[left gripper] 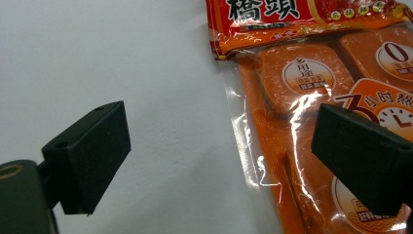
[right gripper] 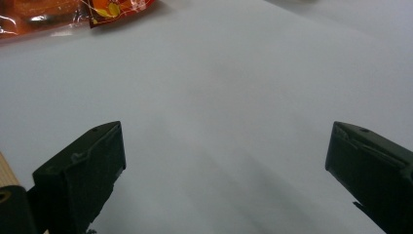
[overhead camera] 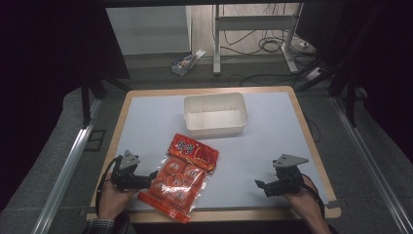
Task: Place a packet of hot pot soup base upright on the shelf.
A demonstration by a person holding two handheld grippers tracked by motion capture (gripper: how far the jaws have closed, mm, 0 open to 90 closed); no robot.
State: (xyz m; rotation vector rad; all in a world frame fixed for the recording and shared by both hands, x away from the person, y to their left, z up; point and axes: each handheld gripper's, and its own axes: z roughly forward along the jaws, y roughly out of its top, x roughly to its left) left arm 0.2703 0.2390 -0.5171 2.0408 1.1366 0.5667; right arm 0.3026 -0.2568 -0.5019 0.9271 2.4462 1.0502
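Note:
A red and orange snack bag (overhead camera: 182, 175) with clear windows lies flat near the table's front edge, left of centre. My left gripper (overhead camera: 148, 179) sits just at its left side, open; in the left gripper view the bag (left gripper: 311, 97) lies under the right jaw, and its clear edge runs between the jaws, untouched. My right gripper (overhead camera: 260, 185) rests low at the front right, open, with bare white table between its jaws (right gripper: 224, 161). A corner of the bag (right gripper: 73, 12) shows far off in the right gripper view.
An empty white rectangular bin (overhead camera: 215, 115) stands at the middle back of the white table top (overhead camera: 272, 141). The table has a wooden rim. Beyond it are a small box (overhead camera: 185, 63), desk legs and cables on the floor.

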